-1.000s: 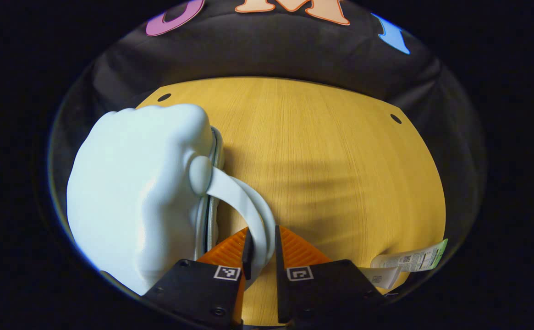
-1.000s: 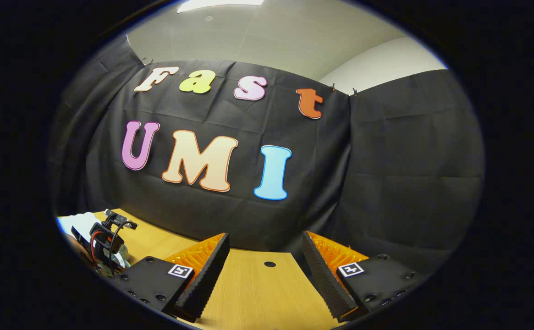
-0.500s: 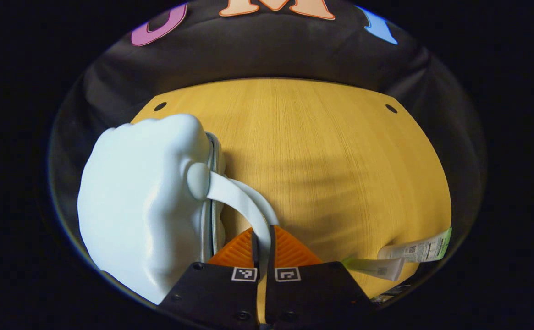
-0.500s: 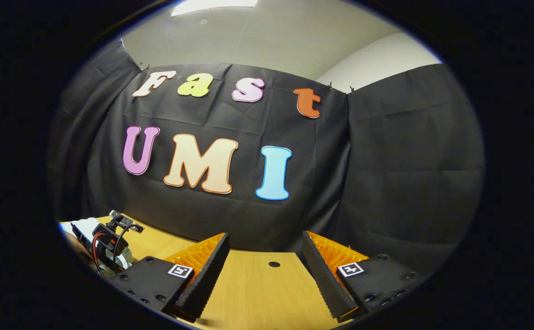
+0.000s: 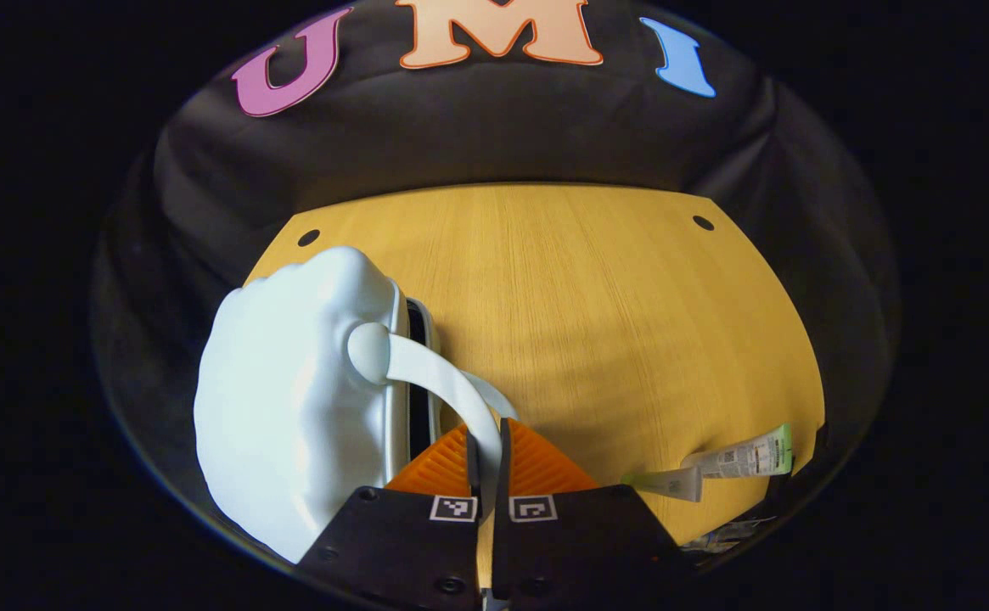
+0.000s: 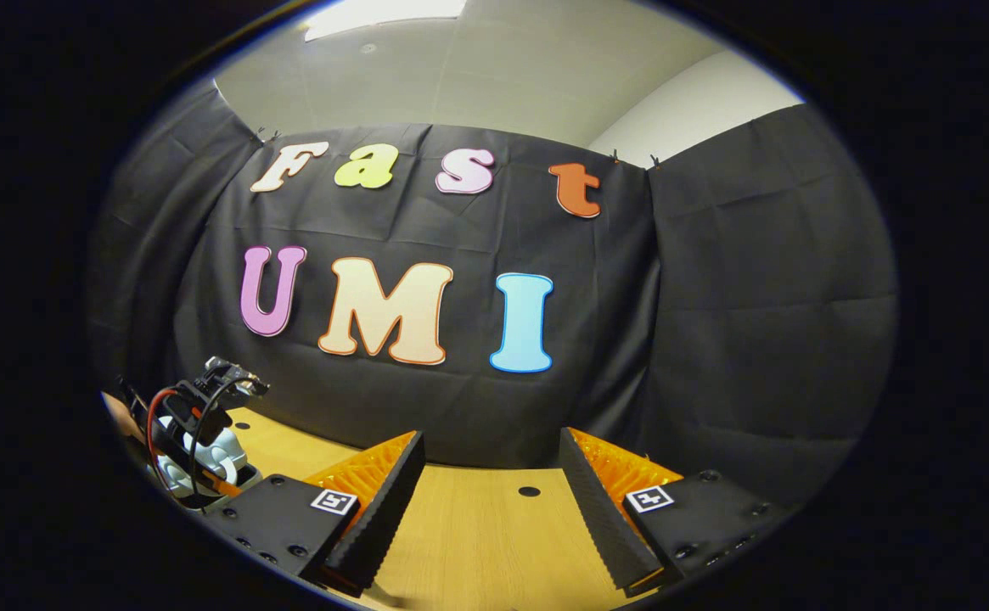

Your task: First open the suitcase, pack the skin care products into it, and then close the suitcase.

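In the left gripper view we saw the left gripper (image 5: 487,441) closed on the white handle (image 5: 439,382) of the pale, hard-shell suitcase (image 5: 290,407), both orange fingers pressed against the strap from either side. The suitcase sat on the wooden table (image 5: 596,322) toward the left of that view, and a narrow dark gap (image 5: 417,373) showed between its two halves just beside the handle's round mount, so we took the lid to be slightly parted. Two skin care tubes (image 5: 719,469) lay flat on the table near its right edge, well apart from the suitcase; one carried a green end, and they lay just beside each other. In the right gripper view we saw the right gripper (image 6: 488,484) with its jaws spread wide and nothing between them, held above the table and facing the black booth wall (image 6: 715,322). Far off at the lower left of that view, the other gripper's body with red and black cables (image 6: 193,407) stood over the white suitcase.
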{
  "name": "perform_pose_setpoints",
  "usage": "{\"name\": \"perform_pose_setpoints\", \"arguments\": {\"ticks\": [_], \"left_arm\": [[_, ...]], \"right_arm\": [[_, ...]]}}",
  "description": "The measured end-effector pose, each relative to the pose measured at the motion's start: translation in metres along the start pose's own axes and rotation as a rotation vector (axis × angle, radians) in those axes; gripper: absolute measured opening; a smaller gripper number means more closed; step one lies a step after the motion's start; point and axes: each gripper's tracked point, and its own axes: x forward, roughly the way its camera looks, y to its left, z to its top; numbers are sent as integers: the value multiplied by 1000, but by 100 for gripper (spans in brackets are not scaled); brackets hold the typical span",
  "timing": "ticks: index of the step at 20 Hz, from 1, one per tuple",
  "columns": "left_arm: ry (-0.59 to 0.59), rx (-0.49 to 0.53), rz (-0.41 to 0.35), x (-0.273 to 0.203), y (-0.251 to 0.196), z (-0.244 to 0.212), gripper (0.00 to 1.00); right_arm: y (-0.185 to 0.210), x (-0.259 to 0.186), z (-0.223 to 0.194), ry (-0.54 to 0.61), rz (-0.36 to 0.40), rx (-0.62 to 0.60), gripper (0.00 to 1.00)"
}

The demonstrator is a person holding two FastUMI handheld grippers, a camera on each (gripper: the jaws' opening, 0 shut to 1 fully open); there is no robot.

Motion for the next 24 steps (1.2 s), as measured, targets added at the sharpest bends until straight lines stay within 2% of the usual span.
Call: {"name": "perform_pose_setpoints", "arguments": {"ticks": [8,13,18,24], "left_arm": [[-74,-4,19,-37,9,26,0],[-126,-4,45,-55,32,44,0],[-182,-16,98,-91,83,65,0],[-233,5,214,-115,154,76,0]], "right_arm": [[19,4,2,-9,42,46,99],[34,9,5,-21,70,72,99],[49,15,3,-16,93,80,99],[67,24,1,-7,93,87,98]]}}
